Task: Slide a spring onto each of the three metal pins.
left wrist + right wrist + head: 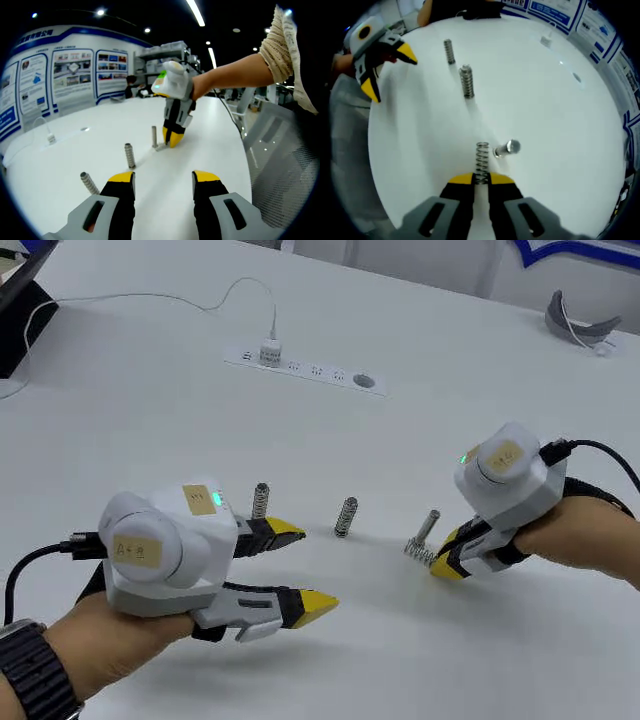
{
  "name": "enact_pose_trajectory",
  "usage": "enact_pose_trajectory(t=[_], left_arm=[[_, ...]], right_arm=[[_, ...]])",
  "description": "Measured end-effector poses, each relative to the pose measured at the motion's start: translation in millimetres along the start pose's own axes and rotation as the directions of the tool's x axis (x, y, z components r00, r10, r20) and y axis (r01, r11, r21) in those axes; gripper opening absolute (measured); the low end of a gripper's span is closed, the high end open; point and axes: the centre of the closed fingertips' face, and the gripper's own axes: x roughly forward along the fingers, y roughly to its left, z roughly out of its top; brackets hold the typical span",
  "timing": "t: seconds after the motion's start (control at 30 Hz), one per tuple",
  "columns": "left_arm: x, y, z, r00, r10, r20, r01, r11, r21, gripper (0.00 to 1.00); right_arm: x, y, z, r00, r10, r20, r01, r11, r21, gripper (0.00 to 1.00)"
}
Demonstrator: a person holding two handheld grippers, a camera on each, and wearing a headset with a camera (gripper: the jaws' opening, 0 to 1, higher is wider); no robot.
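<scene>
Three metal pins stand in a row on the white table. A spring sits on the left pin (261, 500) and another on the middle pin (346, 516); the right pin (430, 525) is bare. My right gripper (445, 565) is shut on a loose spring (420, 552) that lies low beside the bare pin's foot. From the right gripper view, the spring (481, 162) sticks out between the jaws (481, 177), just left of the bare pin (507, 148). My left gripper (300, 567) hovers open in front of the left pin, nothing between its fingers (163, 176).
A white power strip (300, 368) with a plugged-in cable lies at the back of the table. A grey curved object (580, 325) rests at the far right, a dark box (20, 320) at the far left. The white table (150, 410) stretches wide around the pins.
</scene>
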Motion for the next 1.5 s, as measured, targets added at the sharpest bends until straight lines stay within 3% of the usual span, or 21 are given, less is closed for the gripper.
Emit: enact_pose_trajectory(t=[0.27, 0.5, 0.8, 0.9, 1.13, 1.3, 1.5], left_arm=[[0.5, -1.8, -3.5, 1.0, -0.005, -0.008, 0.005, 1.0, 0.0, 0.44], [4.6, -5.5, -2.1, 0.9997, -0.023, -0.007, 0.023, 1.0, 0.007, 0.42], [8.6, -11.5, 0.1, 0.9988, -0.049, -0.007, 0.05, 0.999, 0.019, 0.39], [9.1, -14.4, 1.5, 0.998, -0.063, -0.004, 0.063, 0.998, 0.027, 0.36], [11.6, -24.9, 3.0, 0.9942, -0.107, -0.009, 0.107, 0.993, 0.052, 0.27], [12.7, -29.8, 5.2, 0.9924, -0.123, -0.007, 0.123, 0.99, 0.072, 0.21], [12.9, -30.5, 4.4, 0.9922, -0.124, -0.012, 0.125, 0.987, 0.099, 0.13]], right_arm=[[-7.9, 16.6, 4.8, 0.9995, 0.03, -0.002, -0.03, 0.999, -0.041, 0.12], [-21.6, 38.6, 26.3, 0.9979, 0.064, 0.01, -0.062, 0.987, -0.146, 0.12], [-33.1, 75.0, 59.6, 0.993, 0.118, 0.012, -0.108, 0.939, -0.327, 0.12], [-34.6, 85.4, 65.9, 0.991, 0.134, -0.002, -0.125, 0.916, -0.382, 0.12], [-35.3, 99.3, 75.7, 0.9887, 0.147, -0.026, -0.143, 0.881, -0.45, 0.12], [-34.9, 103.7, 75.7, 0.9868, 0.153, -0.052, -0.159, 0.863, -0.479, 0.12], [-38.4, 106.3, 74.7, 0.9856, 0.156, -0.066, -0.168, 0.855, -0.491, 0.12]])
